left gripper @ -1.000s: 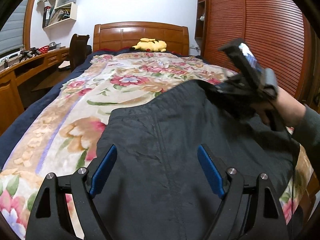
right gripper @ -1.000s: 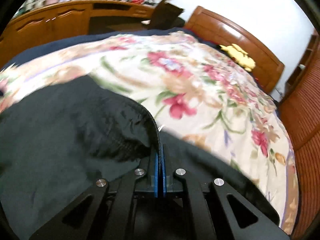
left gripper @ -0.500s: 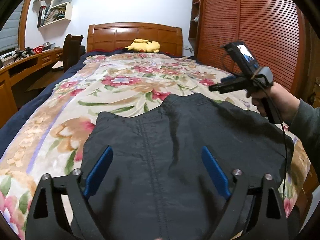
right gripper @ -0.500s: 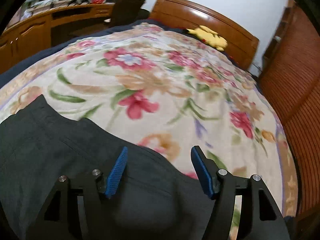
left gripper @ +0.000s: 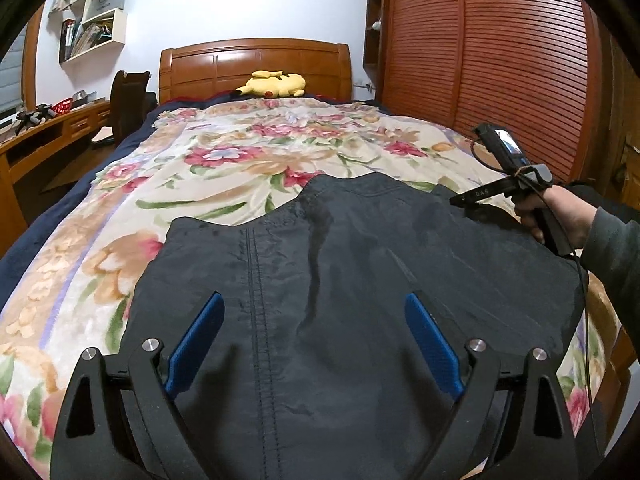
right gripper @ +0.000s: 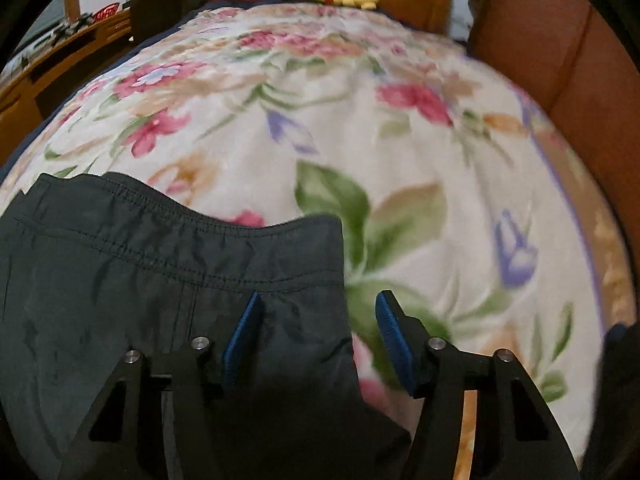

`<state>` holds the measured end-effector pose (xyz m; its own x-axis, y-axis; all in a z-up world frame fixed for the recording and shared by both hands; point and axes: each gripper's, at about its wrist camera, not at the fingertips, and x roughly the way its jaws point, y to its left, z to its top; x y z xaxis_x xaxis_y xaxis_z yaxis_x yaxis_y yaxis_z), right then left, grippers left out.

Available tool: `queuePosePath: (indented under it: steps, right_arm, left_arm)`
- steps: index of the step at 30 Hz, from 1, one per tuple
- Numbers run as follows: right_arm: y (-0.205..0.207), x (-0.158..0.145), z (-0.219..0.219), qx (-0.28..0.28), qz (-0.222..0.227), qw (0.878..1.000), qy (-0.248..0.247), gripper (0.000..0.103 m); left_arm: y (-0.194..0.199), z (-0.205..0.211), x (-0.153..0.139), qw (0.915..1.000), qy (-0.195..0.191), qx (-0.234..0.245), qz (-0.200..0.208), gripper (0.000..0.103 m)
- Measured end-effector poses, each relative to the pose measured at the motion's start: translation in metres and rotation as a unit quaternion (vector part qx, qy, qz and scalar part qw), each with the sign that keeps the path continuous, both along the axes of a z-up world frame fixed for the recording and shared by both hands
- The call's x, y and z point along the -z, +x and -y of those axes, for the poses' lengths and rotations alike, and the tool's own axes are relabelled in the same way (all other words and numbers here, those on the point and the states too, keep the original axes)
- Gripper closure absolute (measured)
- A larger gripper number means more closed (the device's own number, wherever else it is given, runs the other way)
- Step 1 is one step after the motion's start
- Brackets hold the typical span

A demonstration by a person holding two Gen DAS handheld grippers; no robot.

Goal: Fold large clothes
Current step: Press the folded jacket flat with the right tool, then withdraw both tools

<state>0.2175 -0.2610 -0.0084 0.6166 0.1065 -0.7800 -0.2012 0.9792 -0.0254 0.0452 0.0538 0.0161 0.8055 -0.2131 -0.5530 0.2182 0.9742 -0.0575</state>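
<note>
Black trousers [left gripper: 340,280] lie on the floral blanket [left gripper: 240,160]; left gripper [left gripper: 316,340] gapes empty, right gripper [right gripper: 318,340] is closing, gripping nothing.

Trousers [left gripper: 340,280] on bedspread [left gripper: 240,168], plush toy [left gripper: 276,84] behind by headboard [left gripper: 256,60], desk [left gripper: 48,132] left

Your left gripper [left gripper: 314,340] points forward and somewhat down, its blue pads [left gripper: 196,342] spread wide with nothing pinched between them. Your right hand [left gripper: 558,216], in a grey-green sleeve [left gripper: 614,252], grips the handle of the right gripper [right gripper: 316,336], which tilts more steeply down; its jaws are closing, the pads [right gripper: 242,338] not yet pressing on anything. From the left wrist view the right gripper sits off to the right, its black fingers reaching leftward and well apart from your left gripper.
</note>
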Motion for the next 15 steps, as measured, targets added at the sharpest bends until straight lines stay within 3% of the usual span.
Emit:
queuePosePath:
  steps: [1, 3, 5, 7, 9, 15]
  right_arm:
    - [0.001, 0.000, 0.004, 0.004, 0.000, 1.000, 0.011, 0.059]
    - [0.004, 0.001, 0.011, 0.005, -0.001, 0.999, 0.038, 0.085]
    - [0.004, 0.001, 0.013, -0.004, 0.004, 0.999, 0.034, 0.096]
    - [-0.004, 0.000, 0.014, -0.004, 0.021, 1.000, 0.008, 0.099]
    - [-0.011, -0.003, 0.019, 0.032, 0.049, 0.998, -0.029, 0.099]
    - [-0.024, -0.014, 0.028, 0.055, 0.072, 0.995, -0.034, 0.099]
  left_arm:
    - [0.000, 0.000, 0.000, 1.0000, 0.000, 0.001, 0.001, 0.011]
    - [0.000, 0.000, 0.000, 1.0000, 0.000, 0.001, 0.001, 0.011]
    - [0.001, 0.000, 0.001, 1.0000, 0.000, 0.000, -0.001, 0.011]
    - [0.001, 0.000, 0.001, 1.0000, 0.002, -0.001, -0.002, 0.011]
    - [0.003, 0.000, 0.002, 1.0000, 0.004, -0.003, -0.005, 0.011]
    - [0.005, 0.001, 0.003, 1.0000, 0.004, -0.003, -0.006, 0.011]
